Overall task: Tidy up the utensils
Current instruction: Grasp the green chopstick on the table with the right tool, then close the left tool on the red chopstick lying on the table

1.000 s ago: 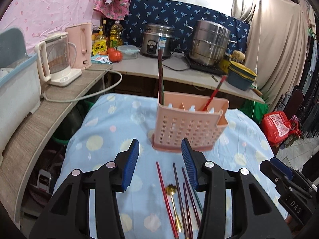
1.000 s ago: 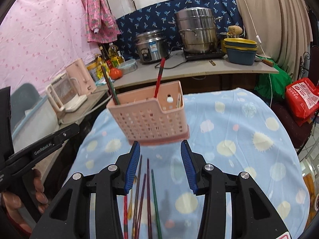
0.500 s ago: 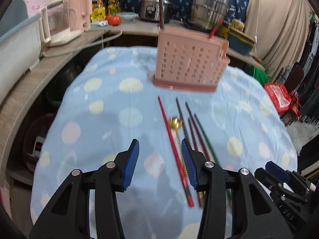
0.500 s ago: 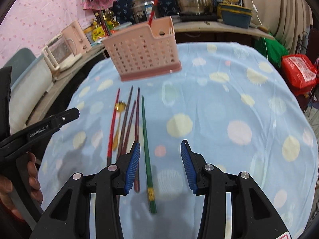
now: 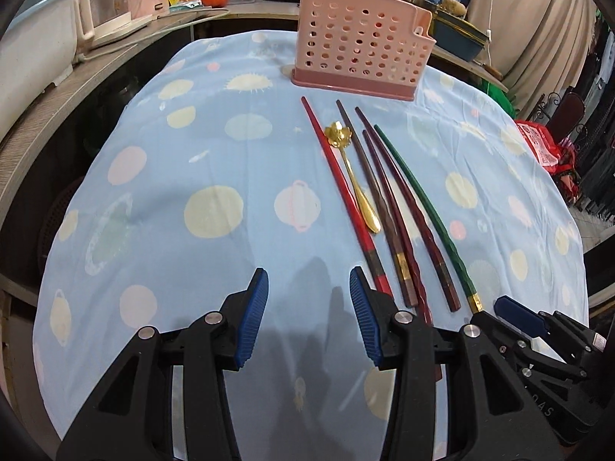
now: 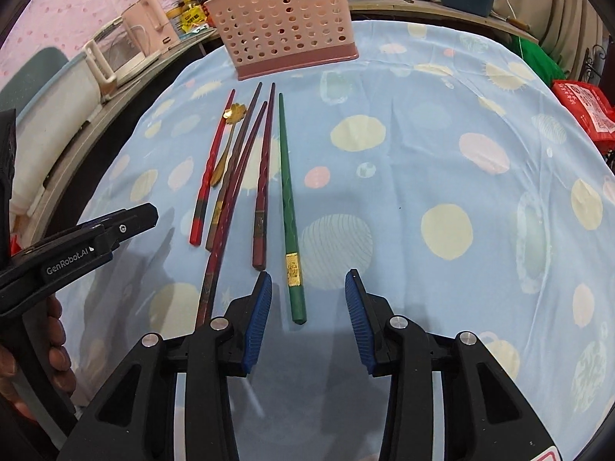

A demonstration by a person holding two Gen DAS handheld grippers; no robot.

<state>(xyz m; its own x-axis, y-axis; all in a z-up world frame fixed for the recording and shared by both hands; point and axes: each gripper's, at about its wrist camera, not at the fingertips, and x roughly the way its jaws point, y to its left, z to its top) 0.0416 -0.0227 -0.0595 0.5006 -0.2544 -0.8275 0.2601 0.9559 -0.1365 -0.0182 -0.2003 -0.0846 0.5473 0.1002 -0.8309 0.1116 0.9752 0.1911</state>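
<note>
A pink perforated utensil basket stands at the far side of the blue spotted tablecloth, with chopsticks in it. Several chopsticks lie side by side in front of it: a red one, dark red and brown ones and a green one. A gold spoon lies among them. My left gripper is open and empty, just left of the chopsticks' near ends. My right gripper is open and empty, with the green chopstick's near end between its fingers.
A counter curves round the left and back with a kettle, a pink jug, bottles, a rice cooker and steel pots. A red bag sits off the table's right edge.
Both grippers have pulled back from the basket and dropped low over the near ends of the chopsticks. Both stay open.
</note>
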